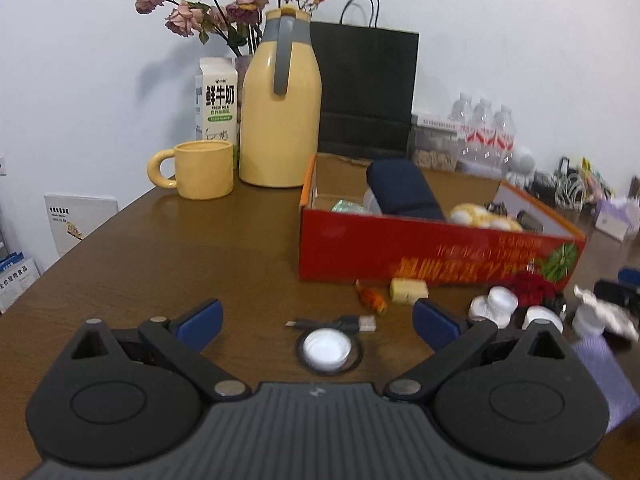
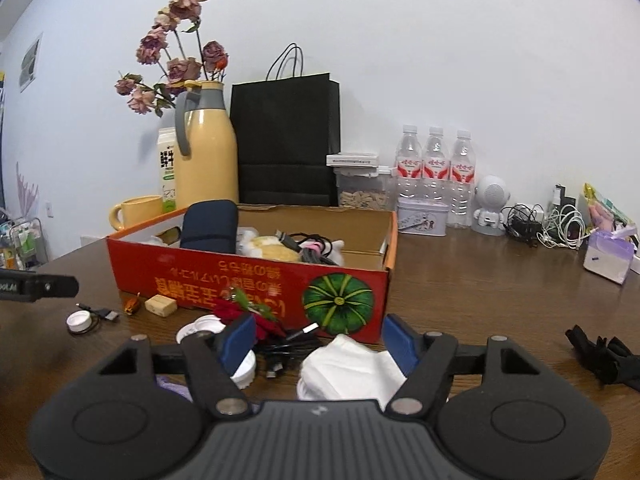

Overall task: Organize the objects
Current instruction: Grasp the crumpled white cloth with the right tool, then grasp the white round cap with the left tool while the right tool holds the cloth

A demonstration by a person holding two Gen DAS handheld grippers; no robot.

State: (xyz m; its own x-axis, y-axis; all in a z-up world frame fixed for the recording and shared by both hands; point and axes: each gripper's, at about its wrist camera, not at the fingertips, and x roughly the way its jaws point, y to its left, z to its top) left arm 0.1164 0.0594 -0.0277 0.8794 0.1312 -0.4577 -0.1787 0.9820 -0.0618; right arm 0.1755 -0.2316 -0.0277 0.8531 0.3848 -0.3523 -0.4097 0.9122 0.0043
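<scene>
A red cardboard box [image 1: 400,246] [image 2: 248,280] sits on the brown table and holds a dark blue pouch [image 1: 404,190], a yellow plush and cables. Loose items lie in front of it. My left gripper [image 1: 318,320] is open and empty over a white cap [image 1: 326,348] on a black ring, near a short black cable [image 1: 336,323]. An orange candy [image 1: 372,298] and a beige block [image 1: 408,290] lie closer to the box. My right gripper [image 2: 320,344] is open, with crumpled white tissue [image 2: 352,368] between its fingers, not gripped. Red flower [image 2: 244,310], white lids and black cables lie beside it.
A yellow mug [image 1: 200,174], yellow thermos [image 1: 280,108], milk carton [image 1: 216,98], dried roses and a black paper bag [image 1: 364,92] stand at the back. Water bottles [image 2: 434,168], a tin, a robot speaker, tangled chargers and a tissue pack [image 2: 608,256] are at right. A black cloth [image 2: 604,356] lies near the right.
</scene>
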